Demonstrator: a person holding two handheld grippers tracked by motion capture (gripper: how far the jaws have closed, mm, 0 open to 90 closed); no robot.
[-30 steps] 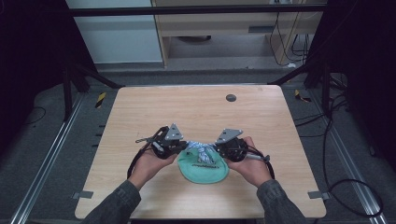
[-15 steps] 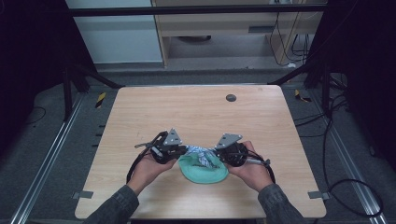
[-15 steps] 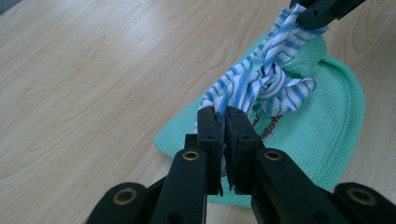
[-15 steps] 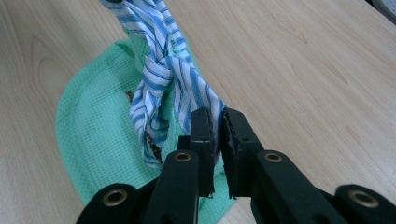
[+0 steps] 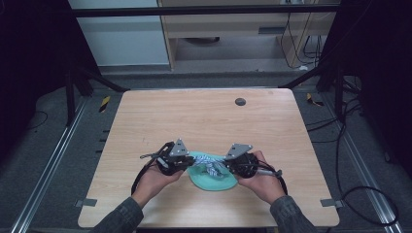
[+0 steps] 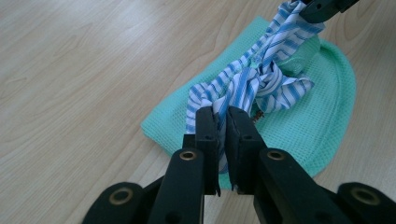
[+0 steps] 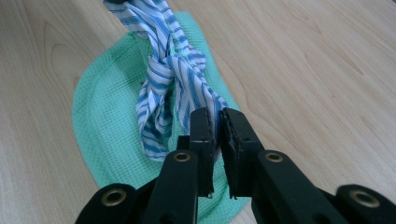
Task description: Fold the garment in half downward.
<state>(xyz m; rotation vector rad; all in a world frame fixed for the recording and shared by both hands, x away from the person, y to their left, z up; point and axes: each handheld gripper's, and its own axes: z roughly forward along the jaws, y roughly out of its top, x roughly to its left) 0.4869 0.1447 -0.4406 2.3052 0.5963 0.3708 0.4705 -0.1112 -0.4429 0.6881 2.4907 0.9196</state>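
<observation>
A blue-and-white striped cloth strip (image 6: 254,81) is knotted in its middle and stretched above a green waffle-weave cloth (image 6: 310,126) on the wooden table. My left gripper (image 6: 221,116) is shut on one end of the strip. The other end is pinched by my right gripper (image 7: 213,116), also shut. In the high view the left gripper (image 5: 187,164) and right gripper (image 5: 224,168) face each other over the green cloth (image 5: 214,180), with the striped strip (image 5: 209,165) between them. The right gripper's tip shows at the top right of the left gripper view.
The wooden table (image 5: 204,116) stretches bare behind the hands, with a small dark round disc (image 5: 240,101) near its far edge. Black frame bars and cables surround the table on the floor.
Both hands stay almost in place over the green cloth. The striped strip between the grippers looks about the same.
</observation>
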